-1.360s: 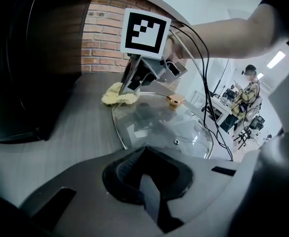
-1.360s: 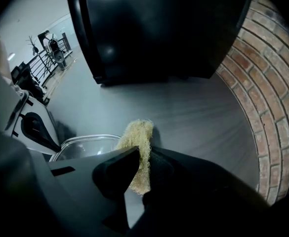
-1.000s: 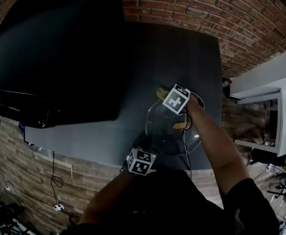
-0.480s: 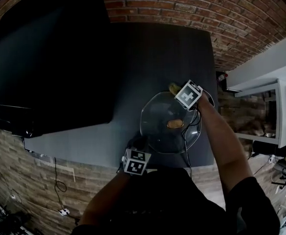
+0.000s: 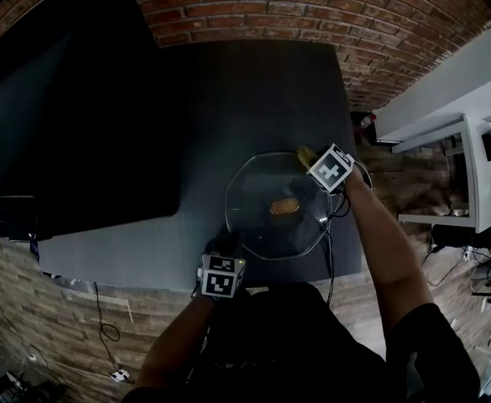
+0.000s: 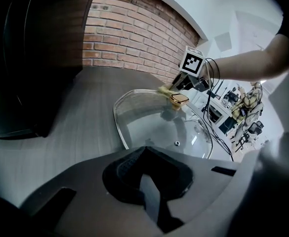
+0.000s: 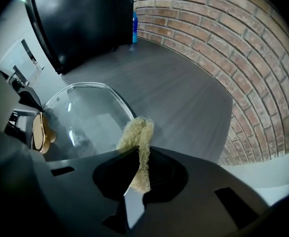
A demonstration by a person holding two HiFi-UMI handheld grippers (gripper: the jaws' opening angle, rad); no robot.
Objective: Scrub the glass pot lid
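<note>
Head view, biggest first: red brick wall (image 5: 253, 7) across the top; dark grey tabletop (image 5: 253, 99) filling the centre, large black panel (image 5: 60, 116) at left, white furniture (image 5: 446, 82) at right. Lower centre, over the tabletop: glass pot lid (image 5: 258, 229). Left gripper (image 5: 226, 243) at its lower-left rim, jaws pinched onto the glass edge. Right gripper (image 5: 314, 159) at the upper-right rim, jaws clamped on a yellowish scrubber (image 7: 138, 142) touching the lid. Gold knob (image 5: 284, 206) mid-lid.
</note>
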